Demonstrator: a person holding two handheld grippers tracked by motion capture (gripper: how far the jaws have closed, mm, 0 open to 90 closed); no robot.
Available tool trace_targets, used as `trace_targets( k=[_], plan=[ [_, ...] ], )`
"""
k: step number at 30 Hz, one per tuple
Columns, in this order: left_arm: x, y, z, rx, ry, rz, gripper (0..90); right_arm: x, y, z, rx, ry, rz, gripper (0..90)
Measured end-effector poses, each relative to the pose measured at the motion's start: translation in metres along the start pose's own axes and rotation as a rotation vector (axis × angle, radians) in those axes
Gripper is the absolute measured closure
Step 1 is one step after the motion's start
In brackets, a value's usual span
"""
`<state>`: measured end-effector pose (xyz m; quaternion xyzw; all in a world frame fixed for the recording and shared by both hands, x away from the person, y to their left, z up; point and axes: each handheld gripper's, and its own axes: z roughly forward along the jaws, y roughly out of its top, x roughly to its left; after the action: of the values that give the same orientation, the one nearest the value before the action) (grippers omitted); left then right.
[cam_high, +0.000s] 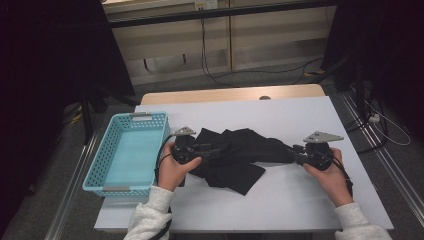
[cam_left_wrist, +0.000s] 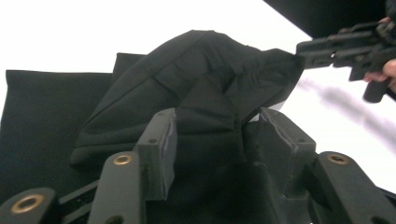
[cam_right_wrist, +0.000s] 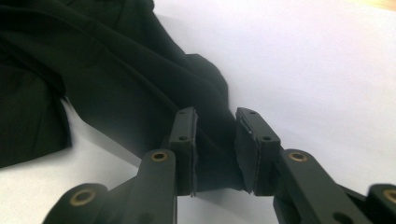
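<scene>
Cloth (cam_high: 235, 152), black, lies crumpled on the white counter (cam_high: 280, 200), roughly at its middle, stretched between the two tongs. Its left part is bunched and folded over itself; a flat corner points toward the near edge of the counter. Its right part narrows into a taut strip running to the right tongs.

Left tongs (cam_high: 207, 150): held in the person's left hand (cam_high: 175, 167), lying low over the counter and pointing right, into the left end of the cloth. In the left gripper view the left tongs (cam_left_wrist: 217, 135) stand about half apart, with a raised hump of cloth (cam_left_wrist: 205, 79) rising between them. The fabric fills the gap, but whether the pads (cam_left_wrist: 166, 140) press on it cannot be told.

Right tongs (cam_high: 295, 150): held in the right hand (cam_high: 330, 175), pointing left at the narrow end of the cloth. In the right gripper view the right tongs (cam_right_wrist: 217, 135) stand narrow and closed on a gathered fold of cloth (cam_right_wrist: 116, 79), which sits pinched between both pads (cam_right_wrist: 245, 144). The left gripper view confirms this from afar: the cloth end is drawn to a point at the right tongs (cam_left_wrist: 303, 49).

Basket (cam_high: 127, 152): blue, perforated, on the counter's left edge, just beside the left hand, apart from the cloth
</scene>
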<state>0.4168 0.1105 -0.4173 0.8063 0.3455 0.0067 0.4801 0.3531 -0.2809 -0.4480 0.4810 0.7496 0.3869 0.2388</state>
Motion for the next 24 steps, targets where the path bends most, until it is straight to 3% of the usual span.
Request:
trace_targets(
  k=[3, 5, 7, 9, 13, 18, 21, 23, 24],
  plan=[
    [0.0, -0.002, 0.005, 0.018, 0.035, 0.005, 52.2, -0.002, 0.0, -0.002, -0.006, -0.005, 0.009, 68.2],
    [0.002, -0.004, 0.007, 0.031, 0.042, -0.007, 63.2, -0.003, -0.001, -0.002, -0.004, -0.016, 0.008, 65.7],
    [0.005, -0.005, 0.007, 0.054, 0.049, -0.038, 80.0, -0.005, -0.002, -0.002, 0.001, -0.02, 0.025, 64.7],
    [0.008, -0.006, 0.005, 0.056, 0.053, -0.062, 86.1, -0.008, -0.003, -0.003, -0.003, -0.011, 0.034, 63.8],
    [0.013, -0.004, -0.004, 0.039, 0.055, -0.095, 87.8, -0.013, 0.0, -0.011, -0.029, -0.014, 0.05, 62.9],
    [0.014, -0.002, -0.008, 0.033, 0.049, -0.109, 88.1, -0.006, -0.004, -0.003, 0.017, 0.022, 0.034, 61.8],
    [0.015, -0.001, -0.012, 0.014, 0.047, -0.12, 88.1, 0.003, -0.006, 0.002, 0.052, 0.032, -0.008, 62.6],
    [0.017, 0.0, -0.015, 0.003, 0.051, -0.13, 88.2, 0.007, -0.008, 0.007, 0.083, 0.042, -0.04, 65.9],
    [0.018, 0.0, -0.017, -0.005, 0.057, -0.135, 88.2, 0.008, -0.009, 0.007, 0.09, 0.04, -0.048, 74.1]
  ],
)
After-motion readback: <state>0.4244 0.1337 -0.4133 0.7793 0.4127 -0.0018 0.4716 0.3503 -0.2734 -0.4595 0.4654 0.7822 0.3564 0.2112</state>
